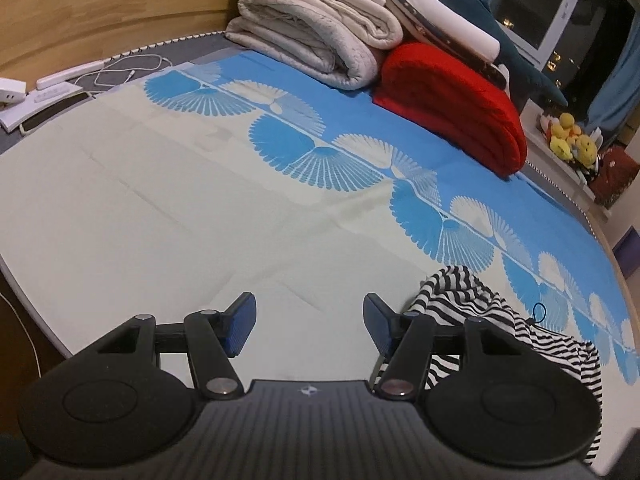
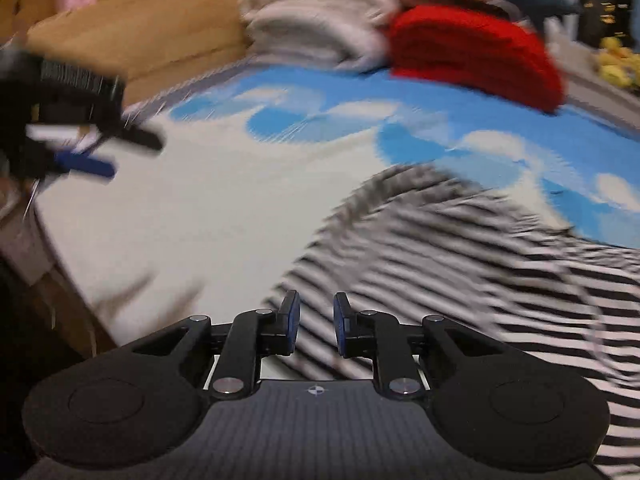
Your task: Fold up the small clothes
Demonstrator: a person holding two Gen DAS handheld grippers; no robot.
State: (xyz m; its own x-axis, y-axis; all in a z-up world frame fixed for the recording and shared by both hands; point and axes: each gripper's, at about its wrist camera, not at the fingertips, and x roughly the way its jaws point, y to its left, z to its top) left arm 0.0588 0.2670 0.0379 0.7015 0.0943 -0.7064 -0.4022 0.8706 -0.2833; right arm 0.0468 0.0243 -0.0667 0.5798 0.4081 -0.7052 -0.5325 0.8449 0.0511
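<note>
A black-and-white striped garment [image 1: 500, 320] lies crumpled on the bed near its right edge. My left gripper [image 1: 309, 326] is open and empty, over the pale sheet just left of the garment. In the blurred right wrist view the garment [image 2: 460, 248] fills the lower right. My right gripper [image 2: 317, 326] hovers over its near edge with the jaws partly open and a narrow gap between the pads; nothing is held. The left gripper also shows there at the far left [image 2: 86, 164].
The bed sheet [image 1: 160, 200] is pale with a blue fan-patterned band. Folded beige blankets [image 1: 316, 28] and a red folded blanket [image 1: 456, 108] are stacked at the far end. A phone, cables and remotes [image 1: 52, 96] lie at the far left. Yellow plush toys [image 1: 568, 140] sit at the right.
</note>
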